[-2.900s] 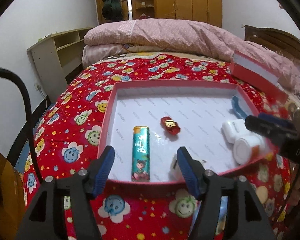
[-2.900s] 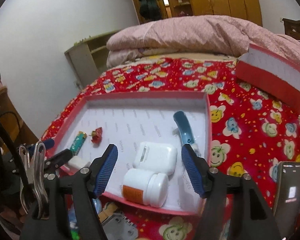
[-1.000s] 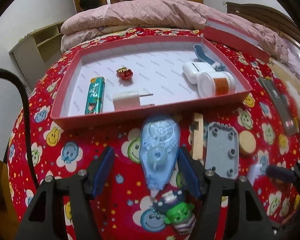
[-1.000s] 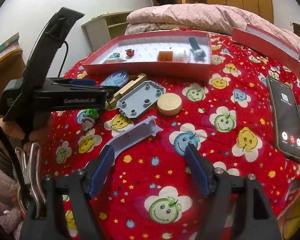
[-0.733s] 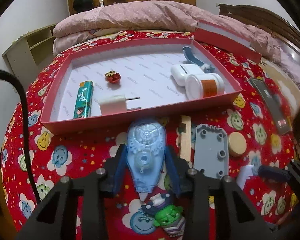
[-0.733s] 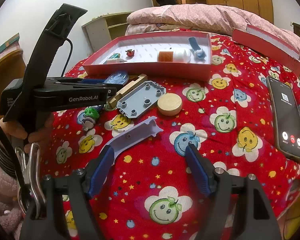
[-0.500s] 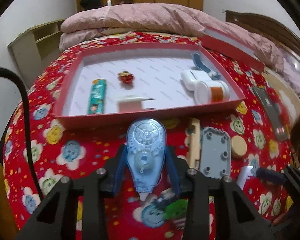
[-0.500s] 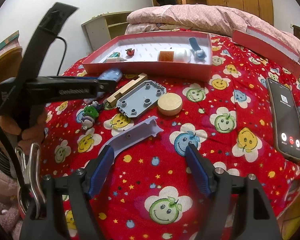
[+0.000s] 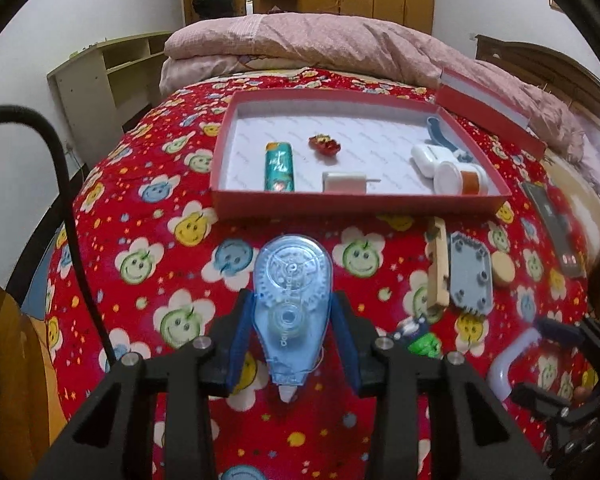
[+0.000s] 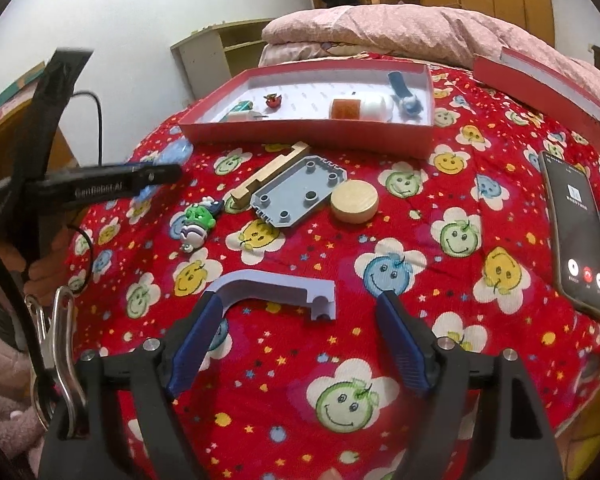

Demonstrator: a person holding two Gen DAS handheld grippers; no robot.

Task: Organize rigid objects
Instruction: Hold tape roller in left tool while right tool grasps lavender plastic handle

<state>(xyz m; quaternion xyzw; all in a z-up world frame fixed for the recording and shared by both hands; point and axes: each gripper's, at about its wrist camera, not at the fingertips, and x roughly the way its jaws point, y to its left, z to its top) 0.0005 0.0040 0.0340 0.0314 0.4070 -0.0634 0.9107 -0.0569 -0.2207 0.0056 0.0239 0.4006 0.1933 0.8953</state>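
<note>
My left gripper (image 9: pixel 292 320) is shut on a clear blue correction-tape dispenser (image 9: pixel 290 304) and holds it above the red bedspread, short of the red box (image 9: pixel 356 204). The box holds a green lighter (image 9: pixel 279 166), a small red toy (image 9: pixel 324 144), a white plug (image 9: pixel 346 182), a white case, a white bottle (image 9: pixel 460 178) and a blue-handled tool. My right gripper (image 10: pixel 300 332) is open, its fingers astride a lilac curved plastic part (image 10: pixel 276 286) lying on the bed. From the right wrist view the left gripper (image 10: pixel 100 188) hovers at the left.
On the bedspread lie a wooden strip (image 10: pixel 268 174), a grey studded plate (image 10: pixel 300 190), a round wooden disc (image 10: pixel 355 201), a green toy figure (image 10: pixel 198 220) and a phone (image 10: pixel 576 228). The red box lid (image 10: pixel 540 88) leans at the back right. A folded pink quilt (image 9: pixel 320 44) lies beyond.
My left gripper closed on the correction-tape dispenser and lifted it off the bedspread. My right gripper moved in around the lilac part and stays open.
</note>
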